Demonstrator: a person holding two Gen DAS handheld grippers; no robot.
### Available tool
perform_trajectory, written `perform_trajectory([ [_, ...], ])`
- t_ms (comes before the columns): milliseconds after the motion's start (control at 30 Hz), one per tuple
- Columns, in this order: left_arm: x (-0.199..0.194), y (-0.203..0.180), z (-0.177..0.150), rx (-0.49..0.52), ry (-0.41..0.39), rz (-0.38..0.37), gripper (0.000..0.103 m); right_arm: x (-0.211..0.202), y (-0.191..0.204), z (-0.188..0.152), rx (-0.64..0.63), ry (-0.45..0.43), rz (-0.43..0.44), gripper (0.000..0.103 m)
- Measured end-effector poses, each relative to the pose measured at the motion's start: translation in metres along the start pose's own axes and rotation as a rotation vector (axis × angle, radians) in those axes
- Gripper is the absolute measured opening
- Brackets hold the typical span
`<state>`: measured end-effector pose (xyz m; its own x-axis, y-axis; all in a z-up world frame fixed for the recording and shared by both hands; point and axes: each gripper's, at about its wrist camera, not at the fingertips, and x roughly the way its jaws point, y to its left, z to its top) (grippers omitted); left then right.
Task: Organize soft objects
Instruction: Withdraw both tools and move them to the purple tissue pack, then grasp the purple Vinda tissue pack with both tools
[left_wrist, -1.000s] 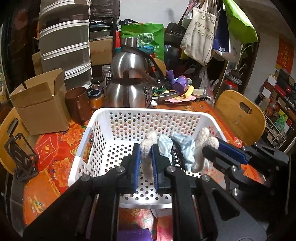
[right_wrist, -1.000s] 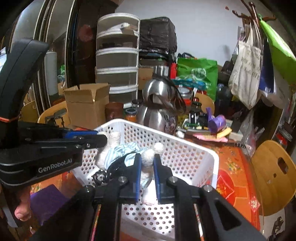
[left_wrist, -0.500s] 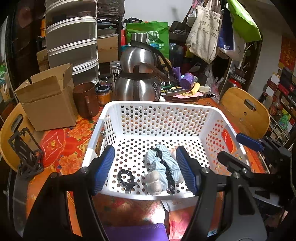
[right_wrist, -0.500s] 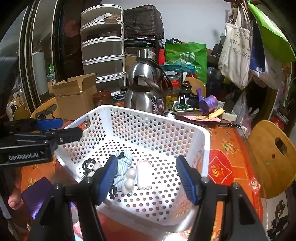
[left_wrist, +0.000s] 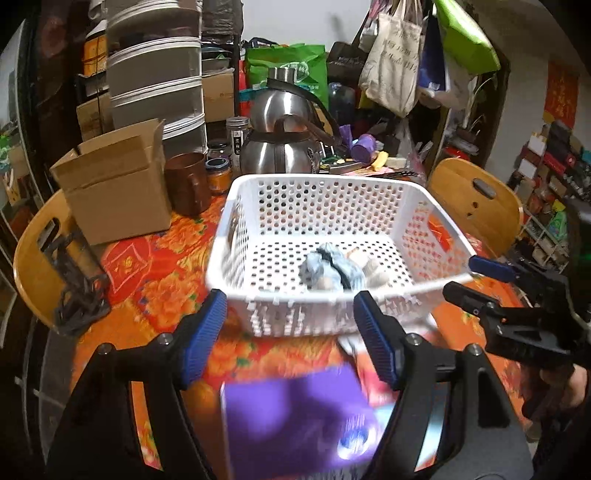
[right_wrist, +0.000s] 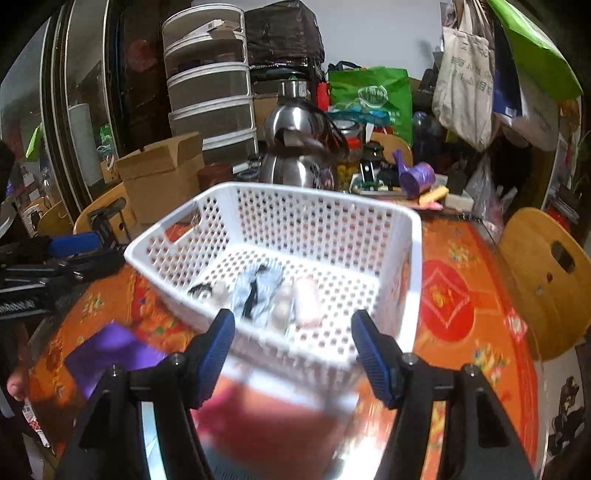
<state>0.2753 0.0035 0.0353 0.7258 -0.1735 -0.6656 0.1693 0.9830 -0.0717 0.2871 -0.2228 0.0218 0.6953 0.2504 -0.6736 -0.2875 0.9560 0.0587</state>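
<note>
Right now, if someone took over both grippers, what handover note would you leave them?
Left gripper: open, empty, jaws have just been opening, in front of the basket's near wall.
Right gripper: open, empty, jaws have just been opening, also short of the basket.
White basket on the orange tablecloth holds the soft things: a light blue cloth bundle, cream plush pieces, a pink roll, a black hair tie.
Done: those are in the basket.
Left: a purple item lies outside in front, blurred; check it.
</note>
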Motion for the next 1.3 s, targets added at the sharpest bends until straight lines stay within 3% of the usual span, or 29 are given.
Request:
perform_trajectory([
  [100,-0.028,0.02,-0.028,-0.015,-0.034,0.007,0.082,-0.013,0.01,-0.021,-0.009,0.01,0.007,0.067],
  [167,-0.044,0.035,-0.049,-0.035,-0.058,0.024,0.084,-0.021,0.018,-0.036,-0.018,0.001,0.01,0.075],
  [367,-0.066,0.071,-0.116,-0.084,-0.067,0.082,0.087,-0.036,0.039,-0.085,0.017,0.003,0.049,0.076],
  [500,-0.061,0.074,-0.147,-0.091,-0.048,0.034,0.087,-0.041,0.063,-0.109,0.021,-0.011,0.106,0.077],
  [633,-0.056,0.074,-0.16,-0.079,-0.058,0.046,0.087,-0.034,0.085,-0.119,-0.012,0.005,0.124,0.077],
  [900,-0.041,0.066,-0.159,-0.055,-0.063,-0.004,0.087,-0.026,0.108,-0.121,-0.044,-0.003,0.157,0.077],
  [1100,-0.034,0.062,-0.16,-0.042,-0.053,-0.02,0.071,-0.014,0.118,-0.118,-0.065,0.004,0.174,0.072],
  [1200,-0.029,0.056,-0.161,-0.016,-0.049,-0.041,0.062,-0.011,0.119,-0.117,-0.068,0.01,0.196,0.065],
  [1267,-0.028,0.053,-0.162,-0.005,-0.046,-0.058,0.055,-0.009,0.122,-0.117,-0.076,0.012,0.212,0.053],
  [1300,-0.027,0.051,-0.162,-0.001,-0.045,-0.072,0.047,-0.008,0.123,-0.117,-0.083,0.016,0.218,0.05],
])
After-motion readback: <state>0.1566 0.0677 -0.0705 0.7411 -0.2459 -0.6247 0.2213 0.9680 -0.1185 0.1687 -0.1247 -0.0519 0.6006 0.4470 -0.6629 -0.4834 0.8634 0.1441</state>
